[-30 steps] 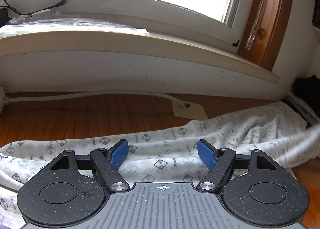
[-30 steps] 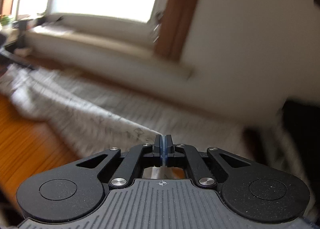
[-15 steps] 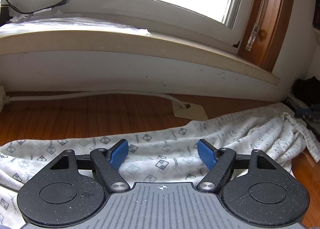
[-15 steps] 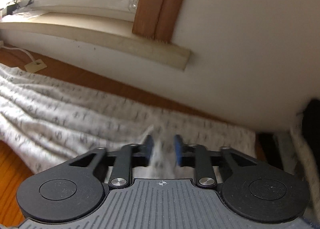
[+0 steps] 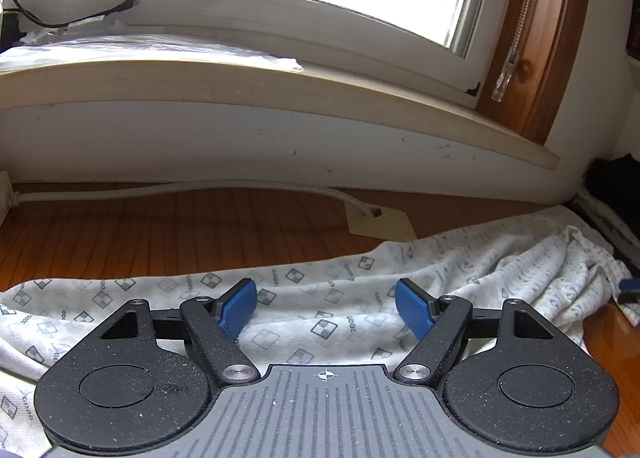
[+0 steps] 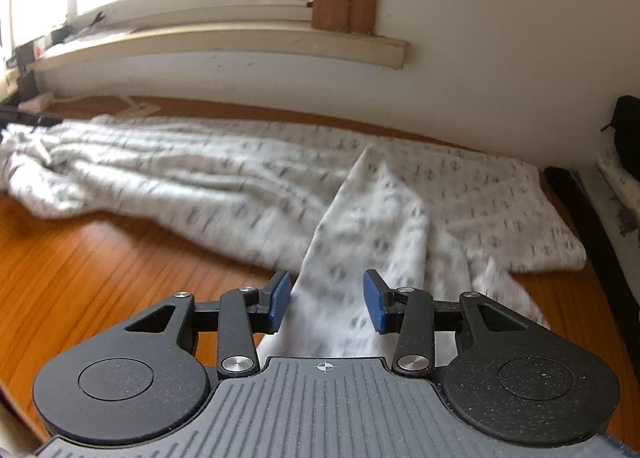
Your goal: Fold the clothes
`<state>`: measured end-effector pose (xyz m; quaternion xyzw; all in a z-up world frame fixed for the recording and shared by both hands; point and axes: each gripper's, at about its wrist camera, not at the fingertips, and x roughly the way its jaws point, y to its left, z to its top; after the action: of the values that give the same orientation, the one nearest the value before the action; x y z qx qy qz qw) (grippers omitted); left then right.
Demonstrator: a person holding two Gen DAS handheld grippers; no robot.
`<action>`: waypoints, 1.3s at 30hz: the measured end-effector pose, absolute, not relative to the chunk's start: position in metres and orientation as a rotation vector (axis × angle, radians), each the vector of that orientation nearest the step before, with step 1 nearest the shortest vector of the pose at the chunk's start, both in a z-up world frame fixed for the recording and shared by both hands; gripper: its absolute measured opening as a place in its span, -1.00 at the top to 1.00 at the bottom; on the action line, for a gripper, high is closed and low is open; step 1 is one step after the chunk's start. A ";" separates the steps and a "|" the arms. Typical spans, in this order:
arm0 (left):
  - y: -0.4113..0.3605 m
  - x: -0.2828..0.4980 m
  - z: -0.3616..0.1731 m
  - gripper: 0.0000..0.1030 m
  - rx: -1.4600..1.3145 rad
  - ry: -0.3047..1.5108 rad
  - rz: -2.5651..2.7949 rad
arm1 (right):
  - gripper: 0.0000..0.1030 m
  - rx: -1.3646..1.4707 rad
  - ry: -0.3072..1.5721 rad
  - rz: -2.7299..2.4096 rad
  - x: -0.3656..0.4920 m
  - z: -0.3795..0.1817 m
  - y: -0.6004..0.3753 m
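A white garment (image 5: 460,270) printed with small grey squares lies stretched along the wooden floor below the window. My left gripper (image 5: 326,308) hovers over its left part, blue pads wide apart and nothing between them. In the right wrist view the same garment (image 6: 224,177) spreads from left to right, rumpled at the left end, with one flap (image 6: 360,242) lying toward me. My right gripper (image 6: 326,302) is open just above that flap, and the cloth runs loose between the pads.
Wooden floor (image 6: 100,270) shows in front of the garment. A white wall and window sill (image 5: 280,97) run behind it. A white cable (image 5: 200,187) leads to a floor plate (image 5: 380,221). Dark items (image 6: 624,129) sit at the far right.
My right gripper, shut on the cloth a second ago, has opened and let the flap drop onto the floor, then drawn back. The left gripper has stayed open and still.
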<state>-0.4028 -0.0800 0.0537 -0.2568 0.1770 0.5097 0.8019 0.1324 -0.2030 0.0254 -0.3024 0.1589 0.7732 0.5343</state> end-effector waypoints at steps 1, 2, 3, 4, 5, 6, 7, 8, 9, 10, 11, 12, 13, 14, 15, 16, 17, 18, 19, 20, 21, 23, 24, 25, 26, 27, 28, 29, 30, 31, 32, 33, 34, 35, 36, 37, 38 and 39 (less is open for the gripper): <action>-0.080 -0.403 0.054 -0.53 -0.551 0.379 1.093 | 0.15 -0.722 0.381 1.842 0.133 0.024 -0.207; -0.080 -0.403 0.054 -0.54 -0.551 0.379 1.093 | 0.15 -0.723 0.384 1.842 0.133 0.023 -0.211; -0.080 -0.403 0.053 -0.54 -0.551 0.379 1.093 | 0.14 -0.716 0.388 1.842 0.135 0.021 -0.212; -0.080 -0.403 0.053 -0.54 -0.552 0.378 1.093 | 0.14 -0.709 0.393 1.842 0.136 0.020 -0.213; -0.080 -0.403 0.053 -0.54 -0.552 0.378 1.094 | 0.15 -0.705 0.396 1.842 0.138 0.020 -0.213; -0.080 -0.403 0.053 -0.54 -0.551 0.379 1.094 | 0.19 -0.701 0.399 1.842 0.141 0.020 -0.214; -0.080 -0.403 0.053 -0.54 -0.552 0.379 1.095 | 0.55 -0.698 0.401 1.842 0.143 0.020 -0.214; -0.080 -0.403 0.053 -0.54 -0.552 0.378 1.095 | 0.86 -0.708 0.392 1.833 0.144 0.021 -0.213; -0.080 -0.403 0.053 -0.54 -0.552 0.378 1.096 | 0.90 -0.717 0.382 1.824 0.146 0.023 -0.212; -0.080 -0.403 0.053 -0.54 -0.553 0.378 1.096 | 0.90 -0.719 0.353 1.811 0.148 0.026 -0.210; -0.080 -0.403 0.053 -0.54 -0.552 0.378 1.097 | 0.90 -0.721 0.324 1.798 0.150 0.030 -0.209; -0.081 -0.403 0.053 -0.54 -0.552 0.378 1.097 | 0.90 -0.713 0.299 1.785 0.154 0.037 -0.206; -0.081 -0.403 0.054 -0.54 -0.552 0.378 1.097 | 0.91 -0.705 0.263 1.760 0.159 0.045 -0.201; -0.081 -0.402 0.054 -0.54 -0.549 0.378 1.098 | 0.91 -0.700 0.218 1.728 0.165 0.055 -0.195; -0.082 -0.402 0.054 -0.54 -0.545 0.377 1.099 | 0.91 -0.695 0.189 1.700 0.170 0.062 -0.189; -0.083 -0.401 0.054 -0.54 -0.536 0.381 1.097 | 0.91 -0.682 0.169 1.669 0.177 0.071 -0.182; -0.084 -0.400 0.055 -0.54 -0.523 0.391 1.093 | 0.91 -0.668 0.148 1.637 0.184 0.078 -0.177; -0.086 -0.397 0.057 -0.53 -0.500 0.396 1.089 | 0.91 -0.654 0.127 1.604 0.191 0.085 -0.171; -0.089 -0.395 0.060 -0.54 -0.468 0.395 1.086 | 0.91 -0.640 0.108 1.577 0.197 0.090 -0.166; -0.091 -0.392 0.064 -0.53 -0.444 0.395 1.083 | 0.91 -0.625 0.093 1.553 0.203 0.094 -0.161; -0.092 -0.387 0.068 -0.53 -0.435 0.400 1.072 | 0.91 -0.610 0.088 1.535 0.208 0.097 -0.157; -0.091 -0.376 0.077 -0.53 -0.431 0.414 1.030 | 0.91 -0.589 0.080 1.518 0.215 0.101 -0.150; -0.090 -0.368 0.080 -0.53 -0.424 0.429 1.008 | 0.91 -0.586 0.072 1.510 0.217 0.101 -0.147; -0.088 -0.359 0.082 -0.53 -0.416 0.452 0.986 | 0.91 -0.586 0.057 1.499 0.217 0.101 -0.144; -0.087 -0.353 0.083 -0.48 -0.409 0.467 0.970 | 0.91 -0.589 0.046 1.492 0.217 0.100 -0.142; -0.088 -0.351 0.083 -0.45 -0.405 0.475 0.961 | 0.91 -0.592 0.035 1.485 0.217 0.100 -0.140; -0.089 -0.349 0.083 -0.41 -0.400 0.482 0.952 | 0.91 -0.598 0.021 1.480 0.217 0.099 -0.138; -0.089 -0.347 0.082 -0.32 -0.396 0.490 0.943 | 0.91 -0.605 0.007 1.474 0.216 0.099 -0.136; -0.090 -0.344 0.082 -0.25 -0.391 0.497 0.934 | 0.91 -0.611 -0.007 1.469 0.216 0.098 -0.135; -0.091 -0.342 0.082 -0.13 -0.387 0.505 0.925 | 0.91 -0.614 -0.015 1.466 0.216 0.098 -0.133; -0.092 -0.340 0.082 -0.01 -0.383 0.512 0.916 | 0.91 -0.612 -0.023 1.461 0.216 0.099 -0.131; -0.093 -0.338 0.082 0.00 -0.378 0.520 0.907 | 0.91 -0.614 -0.025 1.460 0.217 0.099 -0.129; -0.093 -0.335 0.081 0.00 -0.374 0.528 0.898 | 0.91 -0.614 -0.023 1.460 0.218 0.100 -0.127; -0.094 -0.333 0.081 0.00 -0.370 0.535 0.889 | 0.91 -0.614 -0.023 1.460 0.219 0.099 -0.126; -0.095 -0.331 0.081 0.00 -0.365 0.542 0.879 | 0.91 -0.614 -0.020 1.461 0.220 0.099 -0.124; -0.096 -0.329 0.081 0.01 -0.361 0.550 0.870 | 0.91 -0.615 -0.017 1.461 0.220 0.098 -0.123; -0.097 -0.326 0.081 0.02 -0.356 0.557 0.861 | 0.91 -0.615 -0.014 1.464 0.220 0.097 -0.122; -0.097 -0.324 0.080 0.02 -0.352 0.565 0.852 | 0.91 -0.616 -0.010 1.465 0.221 0.095 -0.121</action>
<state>-0.3241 -0.0974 0.0803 -0.1675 0.2688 0.4055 0.8575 0.2206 -0.1205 0.0951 -0.2767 -0.0046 0.6579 0.7004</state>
